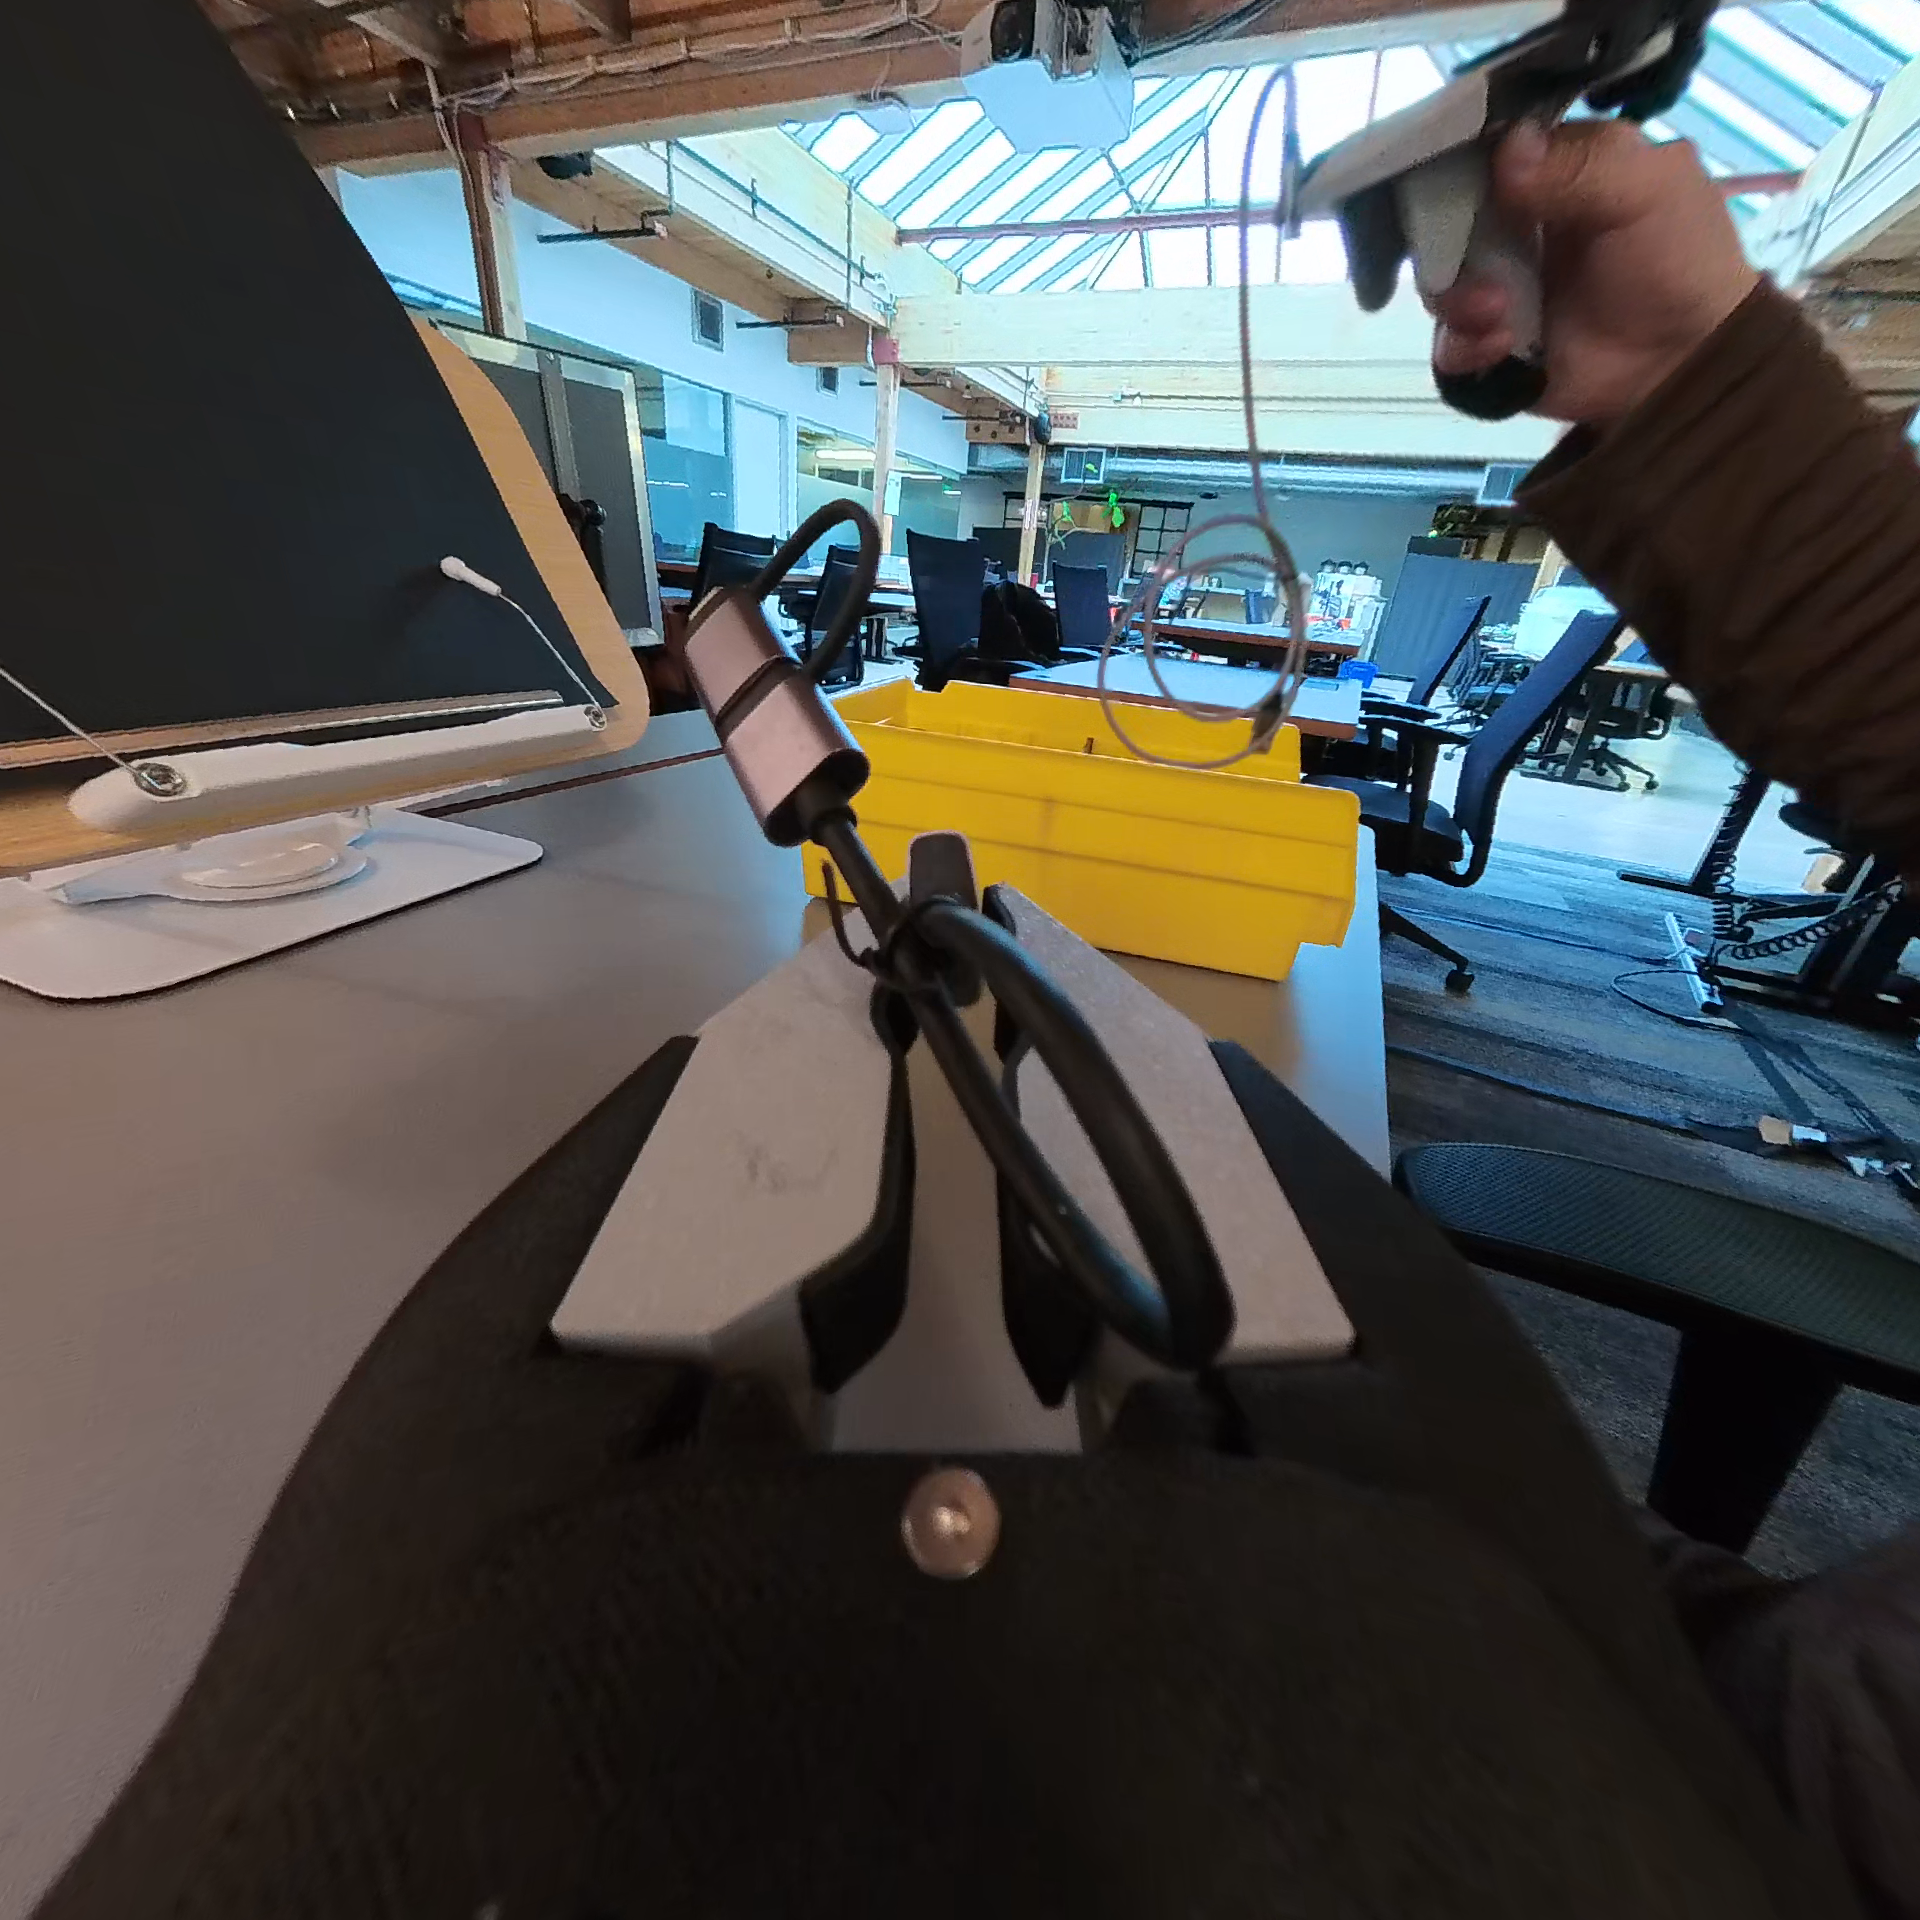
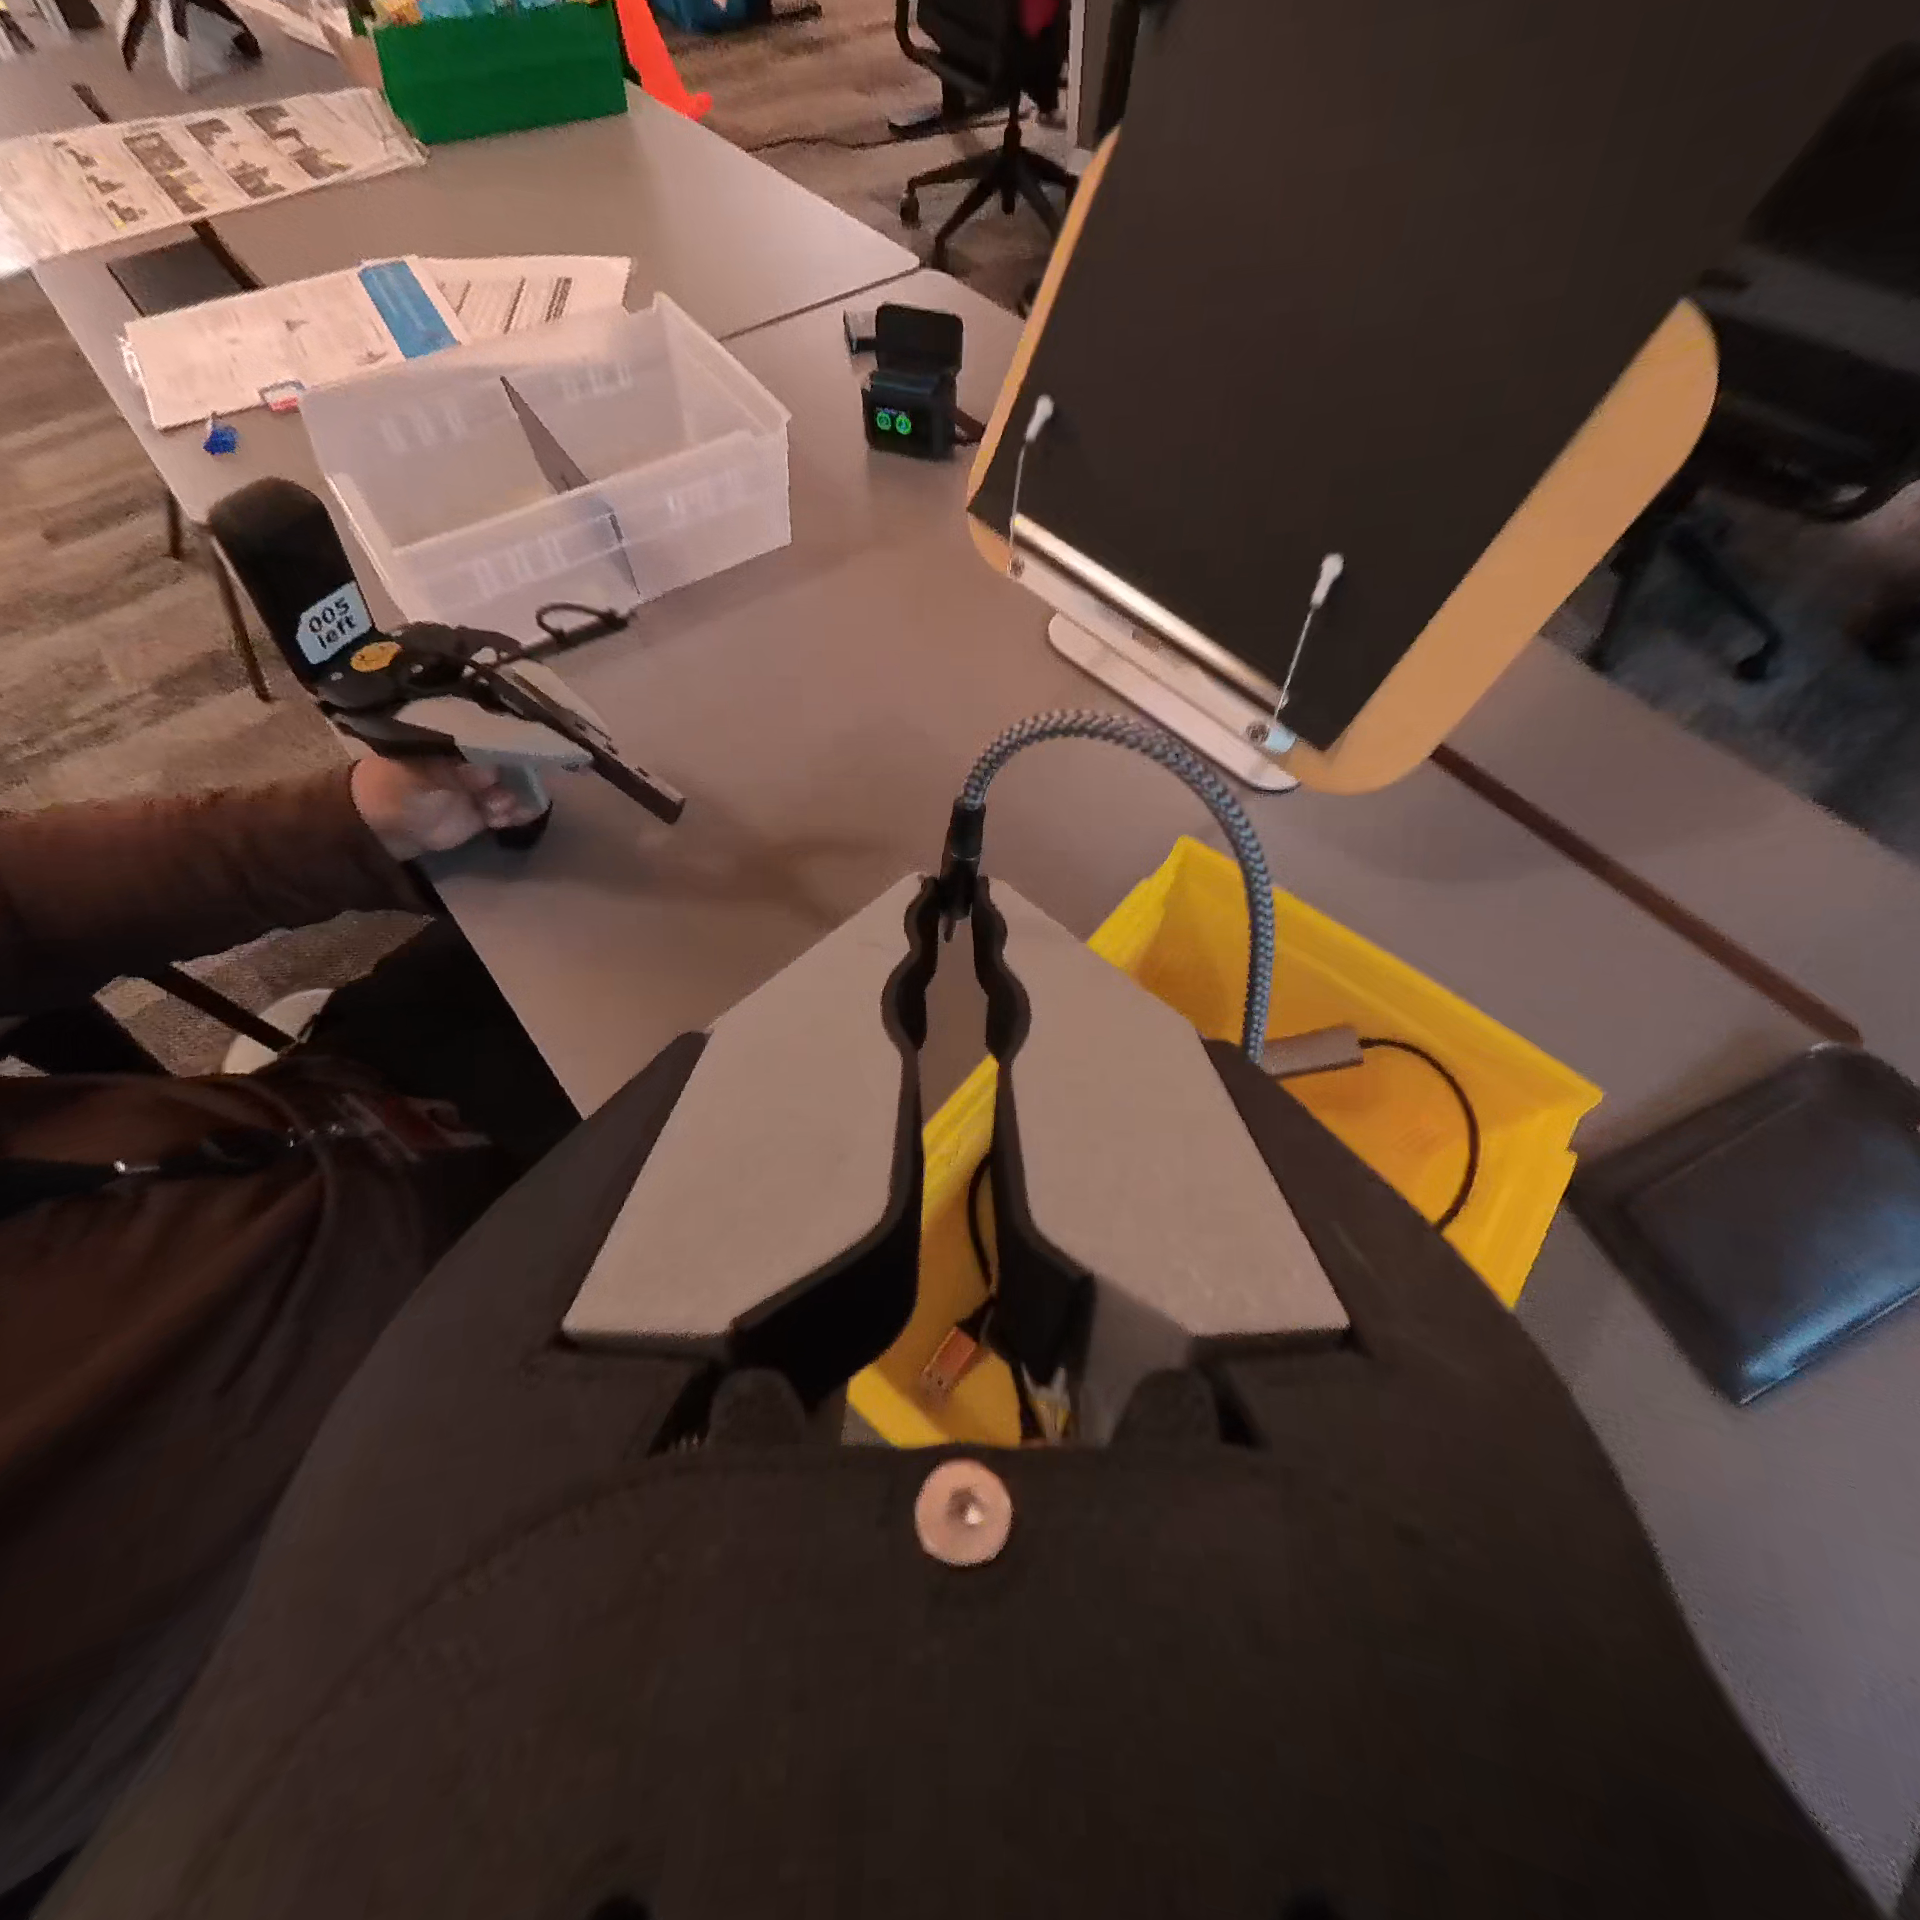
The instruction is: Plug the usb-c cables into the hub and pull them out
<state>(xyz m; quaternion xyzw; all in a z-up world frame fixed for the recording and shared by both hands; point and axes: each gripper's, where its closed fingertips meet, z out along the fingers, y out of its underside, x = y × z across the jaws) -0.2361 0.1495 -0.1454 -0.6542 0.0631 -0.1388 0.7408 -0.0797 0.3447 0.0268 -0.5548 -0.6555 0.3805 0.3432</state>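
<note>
In the left wrist view my left gripper (image 1: 935, 914) is shut on the black cable (image 1: 1070, 1122) of a grey metal hub (image 1: 774, 717), which sticks up tilted beyond the tips with a black cable loop at its far end. My right gripper (image 1: 1382, 177) is high at the upper right with a thin braided cable (image 1: 1195, 644) hanging from it in a coil. In the right wrist view my right gripper (image 2: 961, 899) is shut on the plug end of that braided grey cable (image 2: 1091, 727), which arcs up and drops over the yellow bin (image 2: 1496, 1174). My left gripper (image 2: 499, 707) is off to the left above the table.
The yellow bin (image 1: 1091, 873) on the grey table (image 1: 312, 1143) holds another grey hub (image 2: 1314, 1055) with a black cable. A tilted board on a white stand (image 1: 260, 862) is at the left. A clear plastic box (image 2: 551, 457), papers and a black pad (image 2: 1766, 1216) lie around.
</note>
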